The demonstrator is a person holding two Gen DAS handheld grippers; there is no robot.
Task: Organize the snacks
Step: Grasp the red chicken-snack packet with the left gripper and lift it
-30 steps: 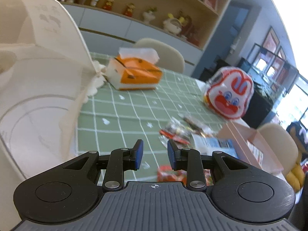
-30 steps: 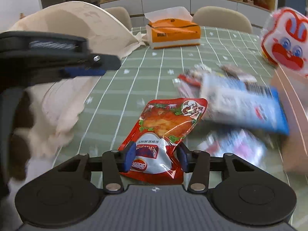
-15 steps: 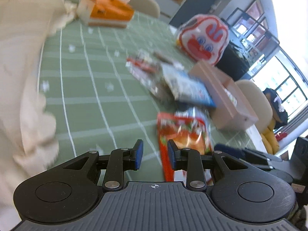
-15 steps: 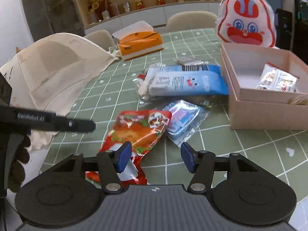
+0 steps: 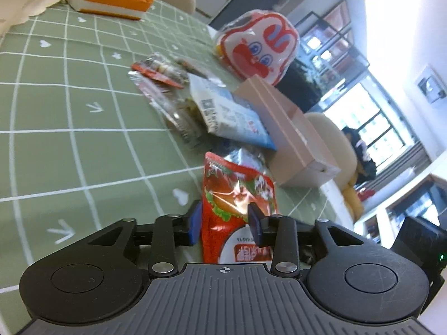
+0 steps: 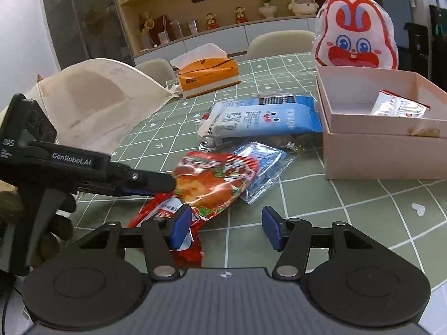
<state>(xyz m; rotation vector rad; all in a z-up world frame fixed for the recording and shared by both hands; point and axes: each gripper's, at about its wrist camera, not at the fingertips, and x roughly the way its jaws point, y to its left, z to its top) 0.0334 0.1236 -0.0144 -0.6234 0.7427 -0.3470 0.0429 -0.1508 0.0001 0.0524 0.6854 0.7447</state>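
Both risks sit with my left gripper point(image 5: 225, 224), half-parted around the red snack packet point(image 5: 237, 195): crinkly foil may slip, while my right gripper point(image 6: 223, 227) gapes empty.

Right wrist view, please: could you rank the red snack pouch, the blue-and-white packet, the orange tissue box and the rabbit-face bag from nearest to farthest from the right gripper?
1. red snack pouch, just ahead-left of the right gripper.
2. blue-and-white packet, mid-table, beside the pink box.
3. orange tissue box and rabbit-face bag, both at the far end, left and right; too close to call.
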